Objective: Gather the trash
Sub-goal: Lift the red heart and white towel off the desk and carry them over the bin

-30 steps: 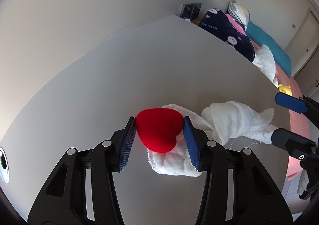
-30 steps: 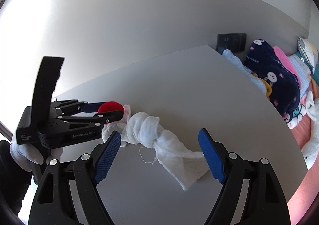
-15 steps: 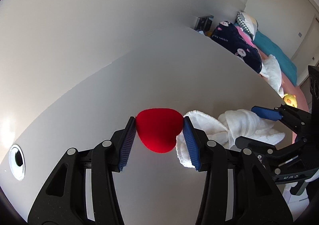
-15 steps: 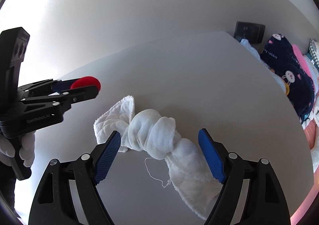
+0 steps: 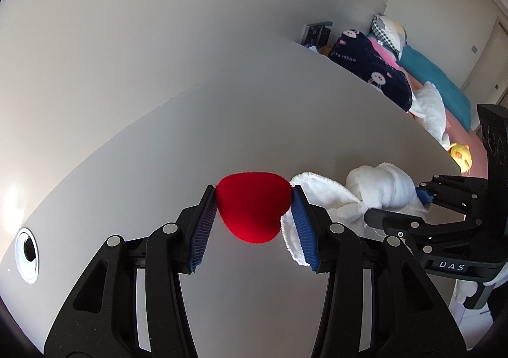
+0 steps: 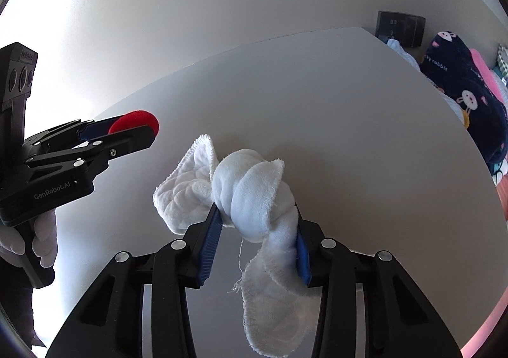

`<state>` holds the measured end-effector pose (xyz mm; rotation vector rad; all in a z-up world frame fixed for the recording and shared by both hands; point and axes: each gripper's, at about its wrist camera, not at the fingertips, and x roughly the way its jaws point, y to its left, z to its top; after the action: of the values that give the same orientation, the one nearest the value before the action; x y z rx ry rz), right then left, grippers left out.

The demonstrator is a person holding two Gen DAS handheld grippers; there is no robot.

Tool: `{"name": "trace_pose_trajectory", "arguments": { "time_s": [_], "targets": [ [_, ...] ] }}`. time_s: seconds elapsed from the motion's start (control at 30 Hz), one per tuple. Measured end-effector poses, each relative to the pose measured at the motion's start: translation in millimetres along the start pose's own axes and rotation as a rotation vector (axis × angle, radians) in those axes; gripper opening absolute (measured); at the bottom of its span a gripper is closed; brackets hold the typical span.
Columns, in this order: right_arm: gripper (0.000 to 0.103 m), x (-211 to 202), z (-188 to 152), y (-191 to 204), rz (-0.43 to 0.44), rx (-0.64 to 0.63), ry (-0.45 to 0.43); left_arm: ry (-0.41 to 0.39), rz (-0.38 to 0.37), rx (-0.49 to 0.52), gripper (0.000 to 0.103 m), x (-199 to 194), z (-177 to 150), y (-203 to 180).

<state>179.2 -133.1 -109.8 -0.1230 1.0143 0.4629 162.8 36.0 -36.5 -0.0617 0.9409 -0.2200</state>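
left wrist view: a red heart [image 5: 254,207] is held by the left gripper [image 5: 254,221]; a knotted white cloth [image 6: 254,196] is squeezed by the right gripper [image 6: 255,243].

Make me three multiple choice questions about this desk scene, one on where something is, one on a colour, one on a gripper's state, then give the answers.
1. Where is the round cable hole in the white desk?
A. Far left of the left wrist view
B. Under the cloth
C. Beside the pillows

2. What colour is the heart-shaped foam piece?
A. Blue
B. Red
C. Yellow

3. What is the right gripper doing?
A. Open above the desk
B. Shut on nothing
C. Shut on the knotted white cloth

Answers: 1 A, the hole sits at the desk's far left edge. 2 B, the piece in the left gripper is plainly red. 3 C, both blue pads press the knot.
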Motion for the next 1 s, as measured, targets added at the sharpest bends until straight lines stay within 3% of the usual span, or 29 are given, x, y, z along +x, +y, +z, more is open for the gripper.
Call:
{"name": "trace_pose_trajectory", "arguments": {
  "time_s": [1.0],
  "targets": [
    [0.043,-106.0,-52.3,-41.9,-0.108,0.188,-0.154,-0.054,-0.087,0.162,0.047,-37.2,0.3,-87.9]
  ]
}}
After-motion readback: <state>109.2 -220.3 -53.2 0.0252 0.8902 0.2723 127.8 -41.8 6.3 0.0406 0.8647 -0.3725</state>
